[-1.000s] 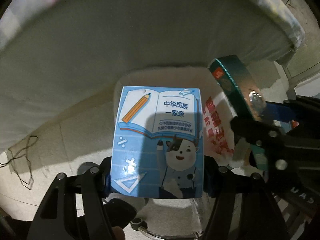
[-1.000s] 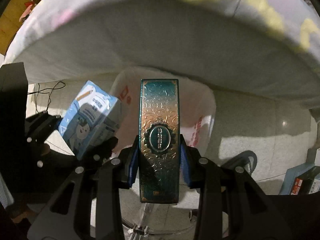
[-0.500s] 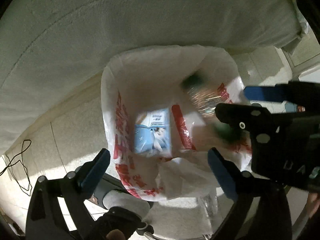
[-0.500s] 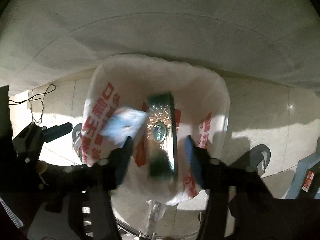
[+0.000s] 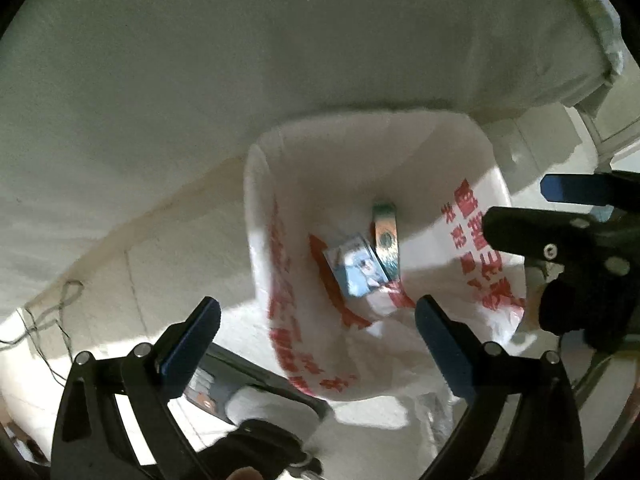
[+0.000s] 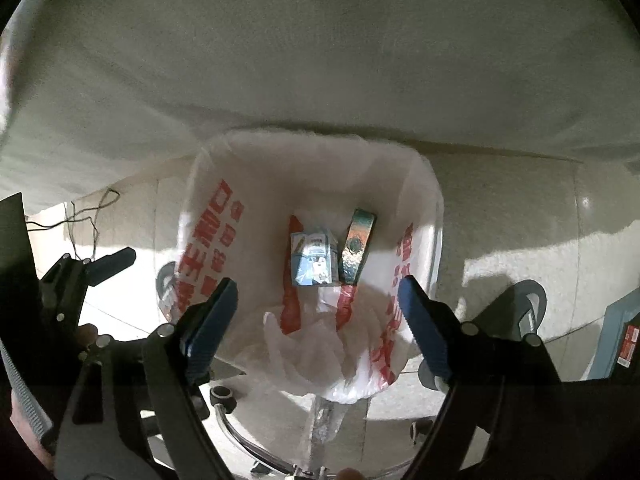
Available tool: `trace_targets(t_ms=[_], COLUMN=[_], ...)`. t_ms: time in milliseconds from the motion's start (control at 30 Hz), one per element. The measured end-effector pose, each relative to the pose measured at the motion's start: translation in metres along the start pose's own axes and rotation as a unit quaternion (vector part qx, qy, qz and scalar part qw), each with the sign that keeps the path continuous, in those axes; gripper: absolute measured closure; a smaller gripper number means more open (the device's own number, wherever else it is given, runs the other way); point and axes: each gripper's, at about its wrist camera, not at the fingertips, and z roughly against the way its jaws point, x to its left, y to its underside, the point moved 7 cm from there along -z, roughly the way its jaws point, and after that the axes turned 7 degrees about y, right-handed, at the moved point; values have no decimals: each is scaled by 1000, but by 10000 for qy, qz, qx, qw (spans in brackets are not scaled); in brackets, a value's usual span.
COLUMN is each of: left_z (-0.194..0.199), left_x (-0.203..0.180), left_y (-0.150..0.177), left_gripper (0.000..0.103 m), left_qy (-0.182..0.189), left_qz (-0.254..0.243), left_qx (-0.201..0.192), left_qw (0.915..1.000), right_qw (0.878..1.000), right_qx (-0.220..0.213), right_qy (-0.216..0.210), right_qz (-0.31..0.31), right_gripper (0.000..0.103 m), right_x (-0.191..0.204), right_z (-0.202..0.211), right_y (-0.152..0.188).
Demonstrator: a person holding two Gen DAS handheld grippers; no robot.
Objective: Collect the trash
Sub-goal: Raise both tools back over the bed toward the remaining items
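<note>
A white trash bag with red print (image 5: 288, 280) (image 6: 208, 240) stands open on the floor below both grippers. A blue carton with a cartoon cow (image 5: 358, 266) (image 6: 314, 260) lies at its bottom. A teal and gold embossed box (image 5: 386, 240) (image 6: 356, 246) lies right beside the carton. My left gripper (image 5: 316, 344) is open and empty above the bag's near rim. My right gripper (image 6: 316, 320) is open and empty above the bag. The right gripper also shows at the right of the left wrist view (image 5: 560, 216).
A bed with a pale sheet (image 5: 240, 60) (image 6: 320, 60) overhangs the bag at the back. A thin cable (image 6: 88, 212) lies on the tiled floor at left. A teal box (image 6: 620, 340) stands at far right. A metal frame (image 6: 248, 440) sits under the bag.
Both grippers opened and let go. The blue carton and the teal box dropped into the bag and now lie at its bottom.
</note>
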Motion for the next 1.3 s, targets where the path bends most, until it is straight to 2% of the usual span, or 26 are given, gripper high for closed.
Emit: trace_targets(t_ms=[67,167,300,400,533,700,800,933,1000,1300], left_z=[13,40,88,129,199,261,280,308,317,332], left_x=[0,-1,-2,0,6,15,19,27,31,44], left_y=[-6,-10,-20,-25,-32,-46,-57,-77,-86,-131], left_gripper=[8,8,8,8,8,8,8,8,8,8], left_qy=[-120,-105,-110,-132,-24,-95,-77,45,-27,-52], left_qz=[-73,-51,90,247,516,740,870,1086,1101,924], left_qx=[-214,-512,-1114,-1645,-2418,-2976,-3099,-3173,-3186,-2876], left_qw=[9997,9986,9937,9860,9689,9518,9467,9421,9415,9533], right_qw=[9999,9994,9977,9950,9885,9802,9748,9679,9655,9547], right_qx=[-141,-300,-654,-983,-1498,-1980,-2230,-2508,-2594,-2941], right_qy=[-45,-150,-182,-140,144,27,21,122,165,437], right_qz=[-52,-108,-78,-50,120,28,43,120,123,-80], right_gripper=[22,22,22,22,22,15,11,10,10,8], right_x=[-1,-1,-4,-10,-20,-29,-32,-42,-47,-82], right_z=[16,38,78,112,163,218,250,288,301,351], right_y=[-1,-1,0,2,3,-3,-11,-30,-36,-84])
